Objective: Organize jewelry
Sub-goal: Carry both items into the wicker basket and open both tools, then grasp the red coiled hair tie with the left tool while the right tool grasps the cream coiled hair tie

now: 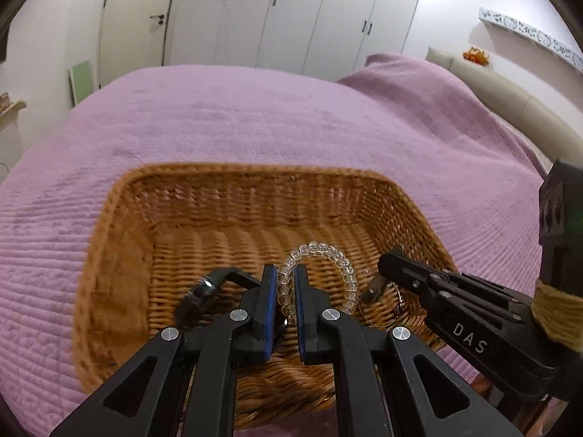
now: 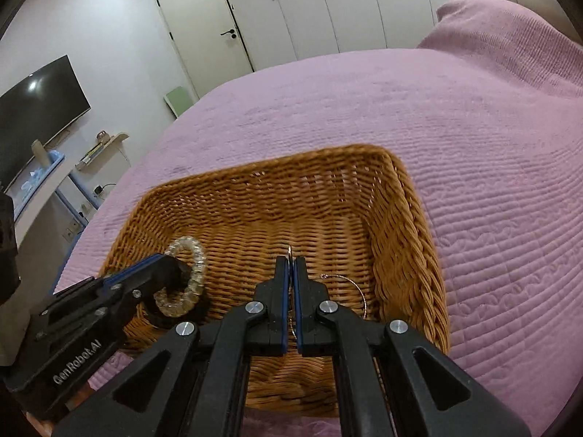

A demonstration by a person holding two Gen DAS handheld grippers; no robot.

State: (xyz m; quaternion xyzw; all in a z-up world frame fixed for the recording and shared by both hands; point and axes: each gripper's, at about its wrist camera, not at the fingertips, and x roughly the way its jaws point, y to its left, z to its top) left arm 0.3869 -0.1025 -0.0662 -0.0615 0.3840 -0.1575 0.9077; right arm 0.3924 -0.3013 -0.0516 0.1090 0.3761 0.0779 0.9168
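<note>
Over the wicker basket (image 1: 120,218) on the quilted purple bedspread (image 1: 255,116), my left gripper (image 1: 286,273) is closed narrowly on the clear beaded bracelet (image 1: 328,255), gripping one side of its loop. My right gripper (image 2: 290,266) pinches a thin wire hoop (image 2: 359,291), jaws nearly together. The beads look light, hard and slippery; the hoop looks springy. A dark watch (image 1: 198,293) lies inside the basket.
</note>
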